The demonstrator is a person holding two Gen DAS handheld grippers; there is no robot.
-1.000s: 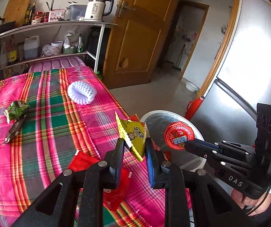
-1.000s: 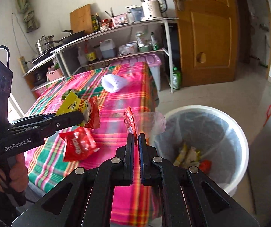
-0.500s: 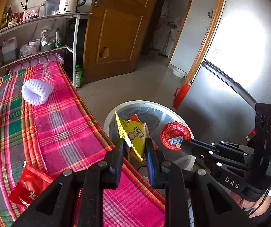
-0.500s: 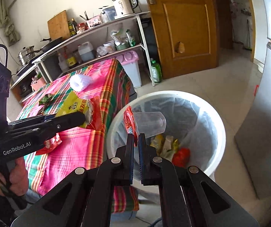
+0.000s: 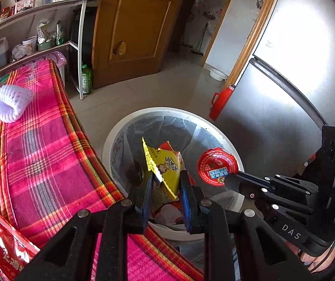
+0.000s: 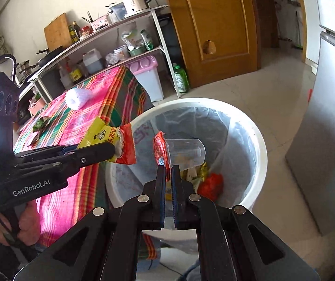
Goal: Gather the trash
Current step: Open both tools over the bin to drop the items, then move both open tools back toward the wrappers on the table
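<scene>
Hiding the bin's [image 5: 111, 140] trash: left jaws clamp wrapper [image 5: 165, 167], right pinch cup [image 6: 186, 151].

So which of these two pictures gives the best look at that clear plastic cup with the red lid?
The right wrist view: there the clear cup shows side-on above the white bin, pinched by its red lid in the right tool. The left wrist view shows only the lid's printed face; the cup body hides behind it.

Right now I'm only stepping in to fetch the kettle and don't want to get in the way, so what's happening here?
A person is clearing trash with two hand-held tongs. The left tongs grip a yellow and red snack wrapper; the right tongs pinch the red foil lid of a clear plastic cup. Both hang over the white lined trash bin, nothing dropped yet. A red packet remains on the plaid tablecloth.
</scene>
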